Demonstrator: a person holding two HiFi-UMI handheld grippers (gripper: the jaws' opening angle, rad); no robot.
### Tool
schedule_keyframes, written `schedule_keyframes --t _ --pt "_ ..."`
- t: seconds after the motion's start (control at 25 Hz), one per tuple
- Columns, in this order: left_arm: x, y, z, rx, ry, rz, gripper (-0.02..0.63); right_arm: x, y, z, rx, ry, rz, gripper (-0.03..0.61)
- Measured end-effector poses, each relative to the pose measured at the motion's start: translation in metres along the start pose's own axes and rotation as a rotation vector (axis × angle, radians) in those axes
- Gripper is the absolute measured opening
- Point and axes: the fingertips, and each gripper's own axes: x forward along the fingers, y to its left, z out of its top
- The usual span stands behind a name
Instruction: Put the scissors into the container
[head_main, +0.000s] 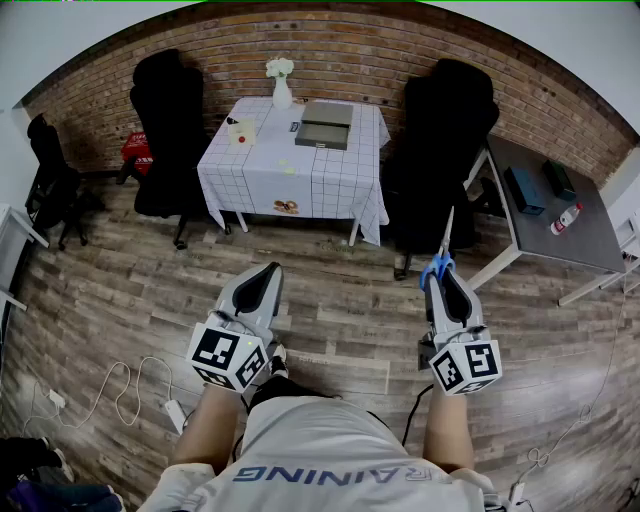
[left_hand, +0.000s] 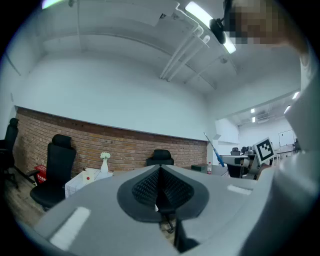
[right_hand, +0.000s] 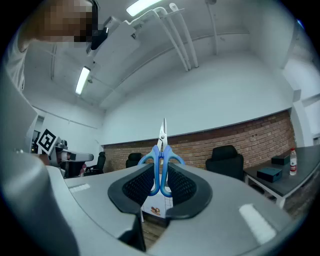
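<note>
- Right now the right tongs (head_main: 443, 276) are squeezing the blue handles of the scissors (head_main: 445, 245). The thin blades are pointing up and away from the person.
- The left tongs (head_main: 266, 274) are pressing together with nothing between them. They are hanging out in front, well apart from the right ones.
- The scissors are sitting up in the air over the wood floor (head_main: 350, 290), not yet in any container.
- Across the floor, a desk (head_main: 330, 180) is wearing a checked cloth. A flat gray box (head_main: 326, 125) is lying on it, near a white vase (head_main: 281, 92) of flowers.
- I am guessing this box is the container, but I cannot tell if its top is open.
- I think the carrying step is going on: the scissors are picked up and the drop is not done yet.
- Next, the person is going to need to walk to the desk and bring the right tongs over the box. Then they need to tip the blades down before letting go.
</note>
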Motion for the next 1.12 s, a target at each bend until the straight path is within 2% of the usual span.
schedule_keyframes --t 0.68,1.12 --pt "-0.006 0.001 -0.013 -0.006 0.028 -0.009 0.002 0.003 0.008 -0.022 0.021 0.037 0.014 0.103" --pt "0.021 0.040 -0.033 -0.041 0.077 -0.011 0.002 0.043 0.009 -0.034 0.041 0.054 0.023 0.101"
